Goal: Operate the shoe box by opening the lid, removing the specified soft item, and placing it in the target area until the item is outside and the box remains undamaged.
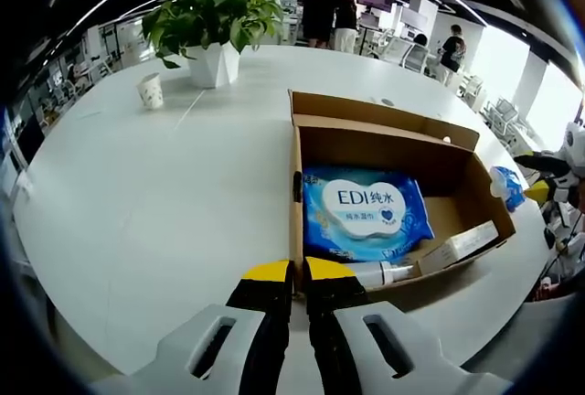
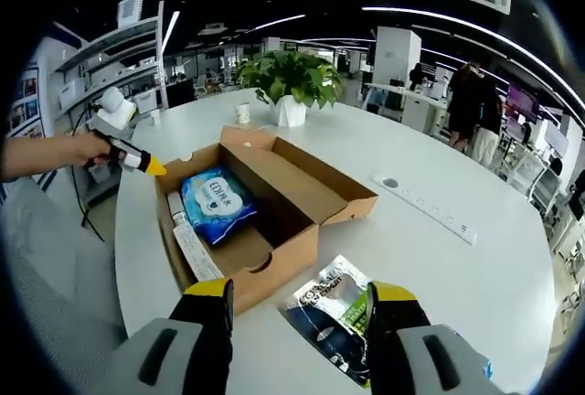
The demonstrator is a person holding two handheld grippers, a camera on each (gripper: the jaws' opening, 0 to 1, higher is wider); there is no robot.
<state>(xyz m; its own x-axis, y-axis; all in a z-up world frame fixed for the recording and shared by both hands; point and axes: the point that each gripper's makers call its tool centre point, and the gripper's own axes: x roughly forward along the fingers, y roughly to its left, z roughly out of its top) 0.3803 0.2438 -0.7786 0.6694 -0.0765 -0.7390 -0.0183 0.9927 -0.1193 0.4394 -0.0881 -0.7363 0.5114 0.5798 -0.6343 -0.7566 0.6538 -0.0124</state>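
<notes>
While both tools hover over the white round tabletop (image 2: 475,258), we log the shoe box (image 2: 274,258) lying open, its lid (image 2: 311,176) folded back flat on the far side in the right gripper view. Inside the box we see a blue wet-wipes pack (image 1: 366,212) printed "EDI", lying flat on the box floor toward one end; it has not left the box. Along the near wall of the box lie a long white carton (image 1: 462,247) and a white tube (image 1: 382,272), side by side with the pack.

Left tool (image 1: 299,270): yellow-tipped jaws nearly together, only a thin gap between them, nothing held; tips sit just at the near corner of the box rim. In the right gripper view we see this same tool (image 2: 146,165) from afar, held in a person's hand (image 2: 87,148) beside the box's left end.

Right tool (image 2: 302,293): jaws spread wide, nothing gripped. Between the jaws, on the tabletop just outside the box, lies a clear plastic pouch (image 2: 331,314) with dark printing.

Farther off: a potted green plant (image 1: 215,25) in a white pot, a paper cup (image 1: 151,90) near it, and a white power strip (image 2: 425,201) well apart from the box. People stand in the office behind.
</notes>
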